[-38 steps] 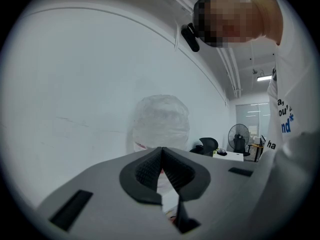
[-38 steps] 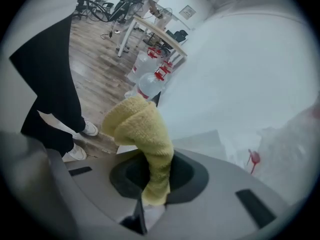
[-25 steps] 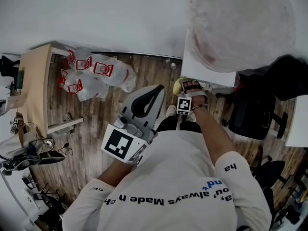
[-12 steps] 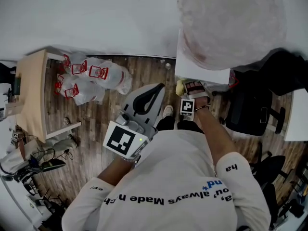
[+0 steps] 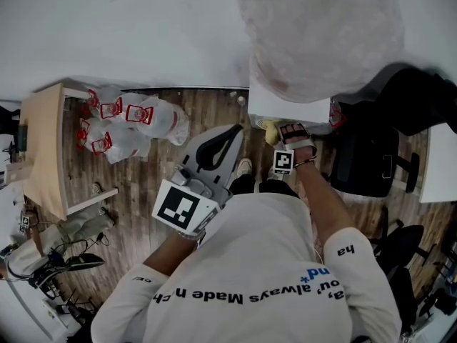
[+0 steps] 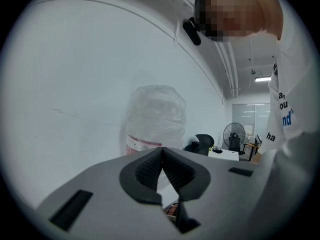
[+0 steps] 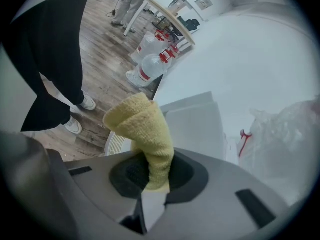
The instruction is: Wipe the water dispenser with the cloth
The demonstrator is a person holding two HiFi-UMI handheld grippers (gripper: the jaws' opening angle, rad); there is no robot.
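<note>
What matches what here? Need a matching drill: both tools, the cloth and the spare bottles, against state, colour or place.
1 left tool
2 right tool
3 cloth
4 spare bottles

A on the wood floor
B shut, empty
C yellow
D shut on the cloth

Pairs: 1-B, 2-D, 3-C, 4-A

Left tongs (image 6: 162, 156) closed and empty, right tongs (image 7: 152, 176) outstretched, clamping cloth (image 7: 142, 124)

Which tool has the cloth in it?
The right tool, its jaws clamped on the yellow cloth; the left tool is shut with nothing between its jaws.
</note>
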